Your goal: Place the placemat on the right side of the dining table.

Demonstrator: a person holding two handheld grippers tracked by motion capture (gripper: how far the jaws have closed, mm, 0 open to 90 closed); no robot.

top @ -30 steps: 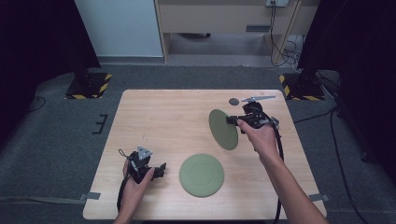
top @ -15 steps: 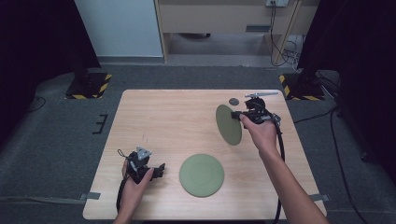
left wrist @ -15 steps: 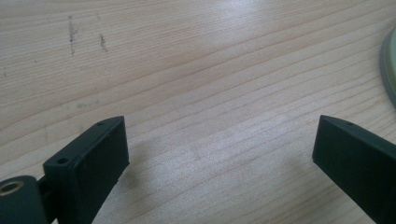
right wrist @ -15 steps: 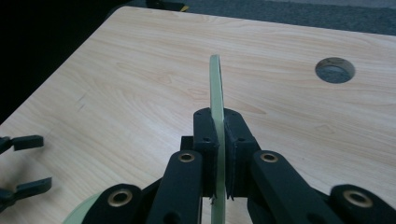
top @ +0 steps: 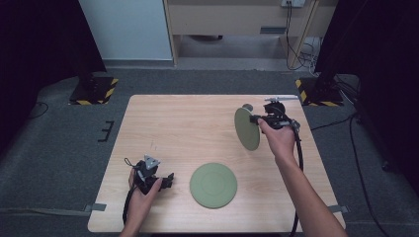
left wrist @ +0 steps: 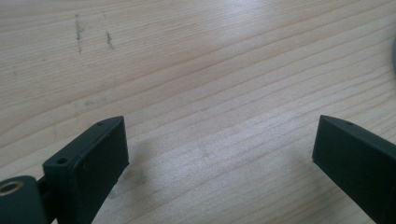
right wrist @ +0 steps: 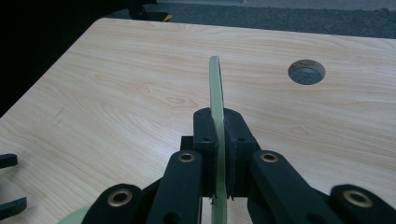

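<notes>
My right gripper (top: 258, 119) is shut on the rim of a green plate (top: 246, 127), held on edge above the right side of the wooden table (top: 188, 128). In the right gripper view the plate (right wrist: 215, 88) rises edge-on between the pads of my right gripper (right wrist: 218, 135). A second green plate (top: 213, 184) lies flat near the table's front middle. Left of it, my left gripper (top: 168, 178) rests low at the front left. Its jaws stand wide apart with bare wood between them in the left gripper view (left wrist: 219, 140).
A round cable hole (top: 248, 106) sits in the table just behind the held plate, also seen as the hole (right wrist: 306, 71) in the right gripper view. Grey carpet surrounds the table, with yellow-black stand bases (top: 94, 90) at the back corners.
The held plate has turned more upright and edge-on and shifted slightly right and toward the back. The left gripper and the flat plate have stayed put.
</notes>
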